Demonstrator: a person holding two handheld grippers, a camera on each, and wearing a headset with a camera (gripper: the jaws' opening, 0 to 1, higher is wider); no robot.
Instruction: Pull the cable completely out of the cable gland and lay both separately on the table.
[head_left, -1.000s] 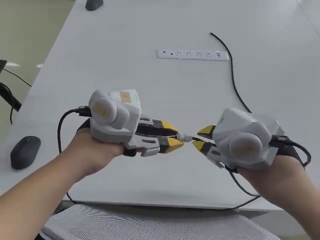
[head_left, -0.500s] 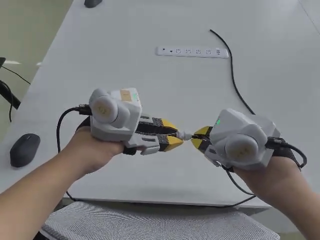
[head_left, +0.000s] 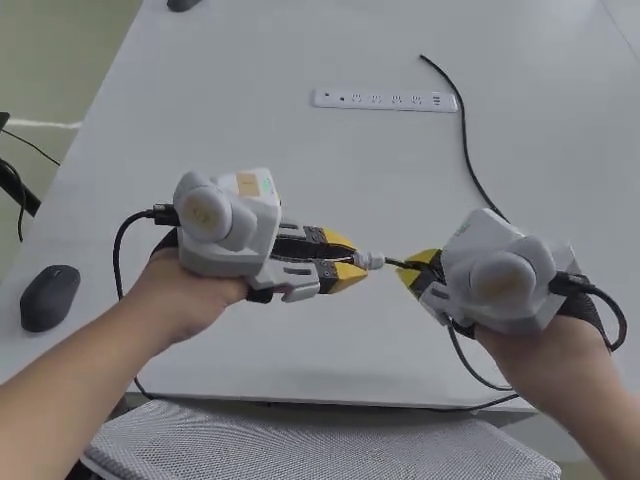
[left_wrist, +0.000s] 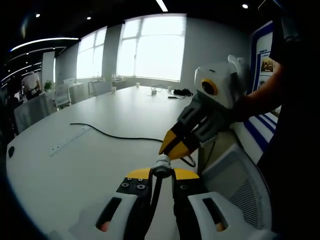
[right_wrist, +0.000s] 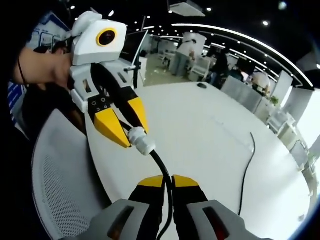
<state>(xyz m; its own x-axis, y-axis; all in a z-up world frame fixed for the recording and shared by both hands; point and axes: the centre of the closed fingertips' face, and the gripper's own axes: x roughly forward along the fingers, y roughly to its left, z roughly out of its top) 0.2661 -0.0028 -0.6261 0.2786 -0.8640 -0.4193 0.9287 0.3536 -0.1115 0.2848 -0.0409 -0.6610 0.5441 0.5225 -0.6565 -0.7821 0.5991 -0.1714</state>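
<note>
A small white cable gland (head_left: 372, 261) is pinched at the tips of my left gripper (head_left: 350, 270), which is shut on it above the table's near edge. A thin black cable (head_left: 396, 265) runs out of the gland to my right gripper (head_left: 418, 272), whose jaws are shut on it. In the left gripper view the gland (left_wrist: 161, 162) sits between my yellow tips (left_wrist: 161, 174), with the right gripper (left_wrist: 175, 145) just beyond it. The right gripper view has the cable (right_wrist: 162, 167) rising from my right gripper (right_wrist: 168, 181) to the gland (right_wrist: 140, 140), held by the left gripper (right_wrist: 125, 127).
A white power strip (head_left: 385, 100) lies far back on the white table (head_left: 250, 120), and a loose black cord (head_left: 466, 150) trails from it toward the right. A dark mouse (head_left: 48, 297) rests at the left edge. A grey mesh chair (head_left: 300, 445) is below the near edge.
My right gripper has drawn a little to the right, away from the left one. A longer stretch of black cable now shows between the gland and the right jaws.
</note>
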